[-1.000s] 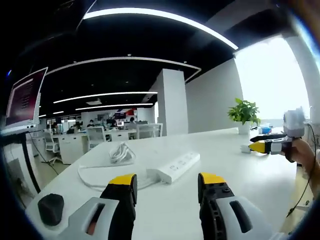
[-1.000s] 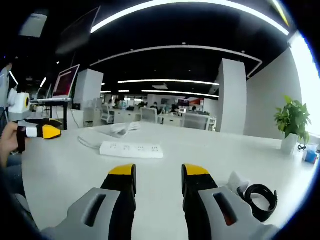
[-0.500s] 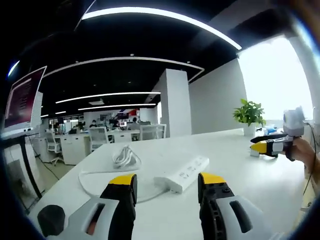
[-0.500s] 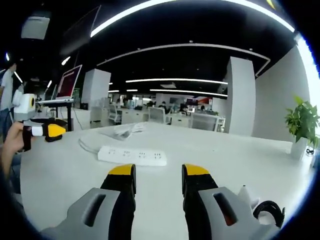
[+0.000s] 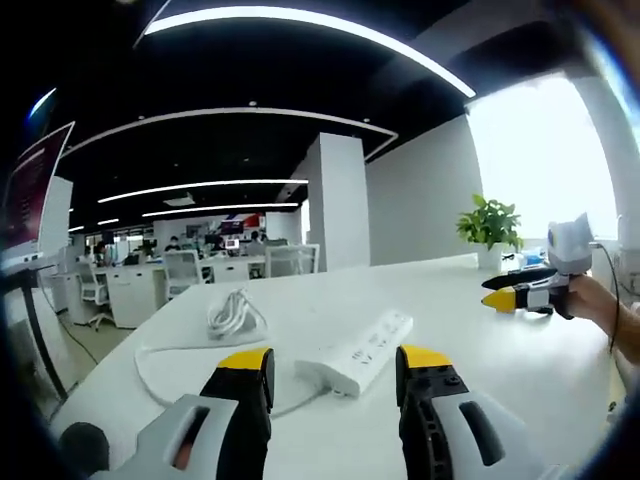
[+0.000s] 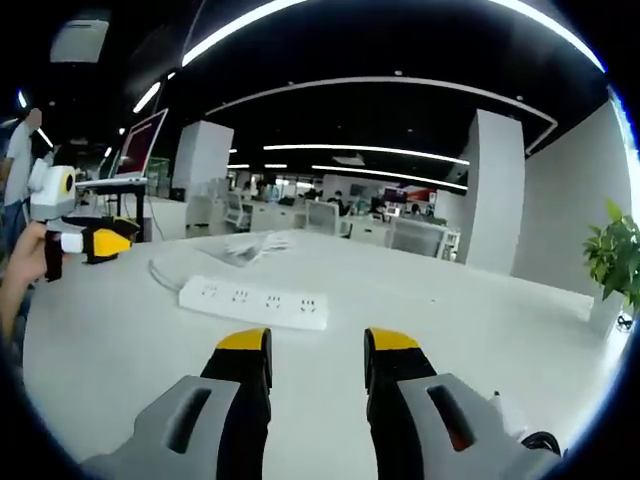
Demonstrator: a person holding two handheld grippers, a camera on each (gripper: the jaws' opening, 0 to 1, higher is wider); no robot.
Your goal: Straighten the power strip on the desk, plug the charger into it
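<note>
An open-plan office with curved ceiling lights is shown beyond a wide white desk [image 5: 330, 300], on which the task's things lie. Compared with the pictures of a second ago, the power strip [image 5: 357, 349] is seen larger and nearer to the jaws in both views, which is read as both grippers having been brought closer to it; the strip itself appears not to have been shifted, so the straightening is judged not yet begun. In the left gripper view the strip lies askew just beyond the left gripper [image 5: 330, 362], whose jaws stand apart and hold nothing. In the right gripper view it lies crosswise just ahead of the right gripper [image 6: 318, 345], likewise parted and empty. The strip is a long white bar with a row of sockets on top; its white cable [image 5: 232, 314] is looped and bundled behind it. A potted plant [image 5: 488, 230] stands at the far edge. The charger cannot be identified with certainty.
</note>
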